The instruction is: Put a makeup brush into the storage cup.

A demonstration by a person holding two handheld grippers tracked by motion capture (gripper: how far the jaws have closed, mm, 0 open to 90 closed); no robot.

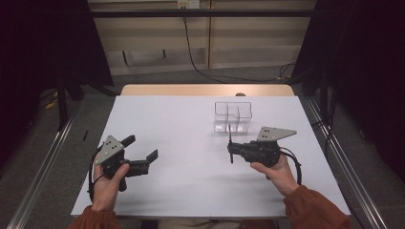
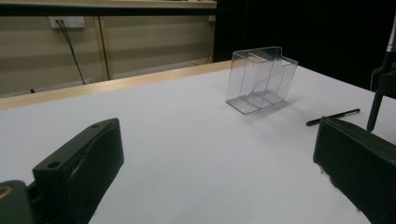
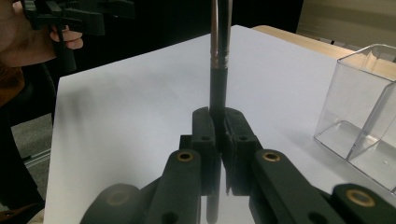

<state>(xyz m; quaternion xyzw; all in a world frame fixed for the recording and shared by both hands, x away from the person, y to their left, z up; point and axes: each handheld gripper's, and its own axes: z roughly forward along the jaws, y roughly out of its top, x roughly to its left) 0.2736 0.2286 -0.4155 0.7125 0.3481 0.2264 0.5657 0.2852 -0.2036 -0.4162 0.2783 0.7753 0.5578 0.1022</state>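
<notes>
On the right half of the white table (image 1: 181, 143), the right gripper (image 1: 231, 148) has its jaws pinched on a slim black pen (image 3: 218, 60), which stands crosswise between them; in the right gripper view its dark barrel rises from the jaw pads past a metallic band to a paler upper section that runs out of the top edge. A second dark pen (image 2: 333, 117) seems to lie flat on the tabletop in the left gripper view, between the clear box and the right gripper. Just beyond the held pen stands a clear plastic divided organizer (image 1: 232, 116), upright, with apparently nothing in its compartments. The left gripper (image 1: 142, 151) hovers well apart on the left side, jaws spread wide and holding nothing. The pen looks light and rigid, so weight should be no trouble; the smooth round barrel is the concern, since it can roll or pivot between flat pads if gripped far from its middle. The present hold looks low on the barrel, so the long free end may swing; a hold nearer mid-length would probably steady it. The organizer looks thin-walled, light and easily nudged or tipped, so the pen probably needs a gentle, near-vertical entry into a compartment.
</notes>
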